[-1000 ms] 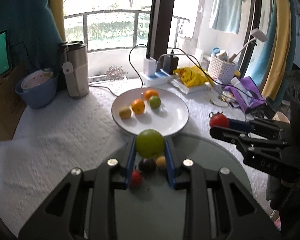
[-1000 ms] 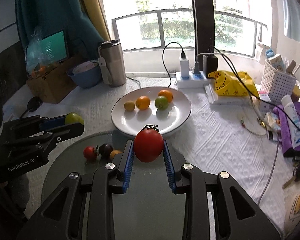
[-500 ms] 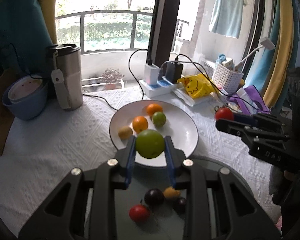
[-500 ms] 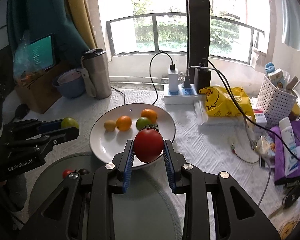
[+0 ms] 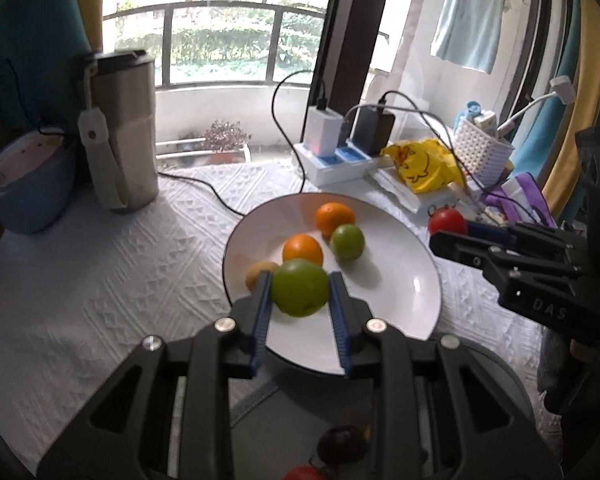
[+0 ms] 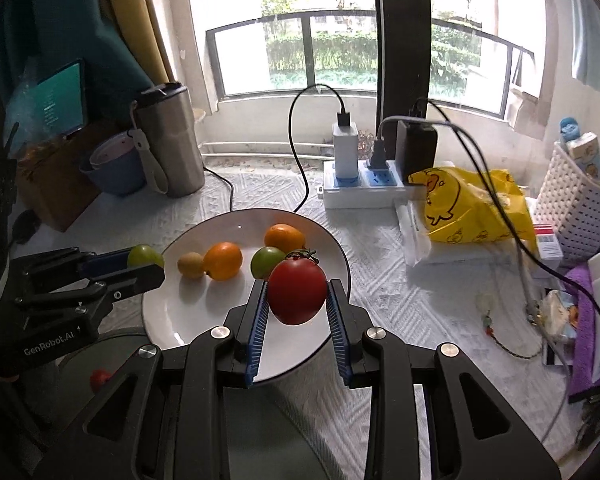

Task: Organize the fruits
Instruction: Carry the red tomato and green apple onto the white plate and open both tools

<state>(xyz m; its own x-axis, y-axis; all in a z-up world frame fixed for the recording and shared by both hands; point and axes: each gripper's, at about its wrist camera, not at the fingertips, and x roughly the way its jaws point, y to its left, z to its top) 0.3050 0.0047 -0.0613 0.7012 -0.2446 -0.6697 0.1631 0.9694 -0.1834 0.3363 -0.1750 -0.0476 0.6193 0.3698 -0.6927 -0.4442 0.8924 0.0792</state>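
Now my left fingers (image 5: 300,292) pinch the round green fruit (image 5: 299,287), my right fingers (image 6: 297,294) the red tomato (image 6: 297,291), both held above the white round plate's (image 6: 168,320) near rim for setting down together.

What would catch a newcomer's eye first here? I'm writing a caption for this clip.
Two fruits held up close: a green fruit clamped in the left gripper and a red tomato in the right gripper, both above the near rim of the white plate. On the plate lie two oranges, a small green fruit and a small yellowish one.
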